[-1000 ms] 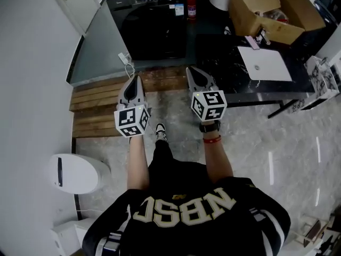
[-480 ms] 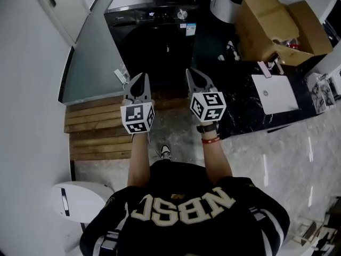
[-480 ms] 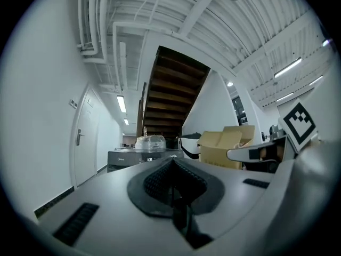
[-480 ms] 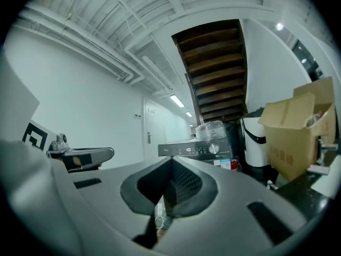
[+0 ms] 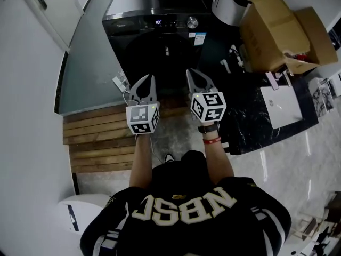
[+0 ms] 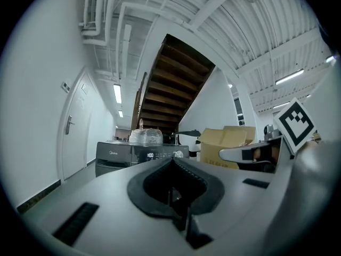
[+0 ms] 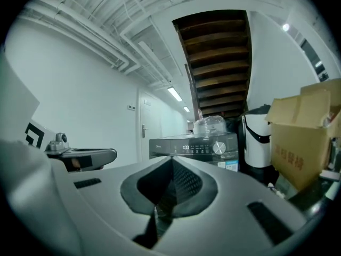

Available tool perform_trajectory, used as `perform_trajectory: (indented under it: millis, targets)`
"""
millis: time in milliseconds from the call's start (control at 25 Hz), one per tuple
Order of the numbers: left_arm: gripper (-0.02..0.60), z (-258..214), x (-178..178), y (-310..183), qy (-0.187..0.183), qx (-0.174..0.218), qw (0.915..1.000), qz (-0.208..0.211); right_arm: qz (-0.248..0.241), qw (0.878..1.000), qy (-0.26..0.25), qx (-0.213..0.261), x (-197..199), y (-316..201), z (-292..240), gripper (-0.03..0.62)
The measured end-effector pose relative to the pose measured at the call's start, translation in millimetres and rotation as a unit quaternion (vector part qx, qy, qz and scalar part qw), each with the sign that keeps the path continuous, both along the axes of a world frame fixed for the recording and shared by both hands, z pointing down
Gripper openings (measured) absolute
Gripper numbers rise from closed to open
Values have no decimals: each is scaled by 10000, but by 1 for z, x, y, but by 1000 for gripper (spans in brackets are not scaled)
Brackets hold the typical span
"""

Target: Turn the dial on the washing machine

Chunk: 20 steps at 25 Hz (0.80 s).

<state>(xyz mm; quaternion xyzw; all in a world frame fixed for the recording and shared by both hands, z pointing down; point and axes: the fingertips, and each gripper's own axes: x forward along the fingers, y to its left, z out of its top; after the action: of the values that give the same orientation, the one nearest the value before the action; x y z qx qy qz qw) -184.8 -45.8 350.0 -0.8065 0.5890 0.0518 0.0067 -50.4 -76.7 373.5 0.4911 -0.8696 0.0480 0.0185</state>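
The black washing machine (image 5: 154,41) stands ahead of me, with a lit display and a silver dial (image 5: 192,21) at the right of its control panel. Both grippers are held side by side at chest height, some way short of the machine and pointing at it. My left gripper (image 5: 147,79) has its jaws together and holds nothing. My right gripper (image 5: 195,72) is shut and empty too. The dial (image 7: 219,148) shows above the right gripper's (image 7: 171,159) closed tips, and also small in the left gripper view (image 6: 179,154) over the left gripper (image 6: 171,161).
A clear plastic container (image 7: 209,126) sits on top of the machine. A white bin (image 5: 229,1) and cardboard boxes (image 5: 277,28) stand to its right, and a black counter (image 5: 250,127) holds a white basin. Wooden planks (image 5: 98,137) lie on the floor at left, by a power strip (image 5: 121,81).
I have walked toward the washing machine, which has come lower and larger in the head view. Both grippers stay raised side by side and shut.
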Motion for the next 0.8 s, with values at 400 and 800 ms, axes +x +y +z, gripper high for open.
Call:
perform_trajectory:
  millis: [400,800]
  targets:
    - [14,15,26,-92,92,-122,9997,165,212,9998,50,23,34,-93,7,8]
    - [14,8,53,-209,27,-110,9999,89,7,9978,575,321,46,-218,-4,18]
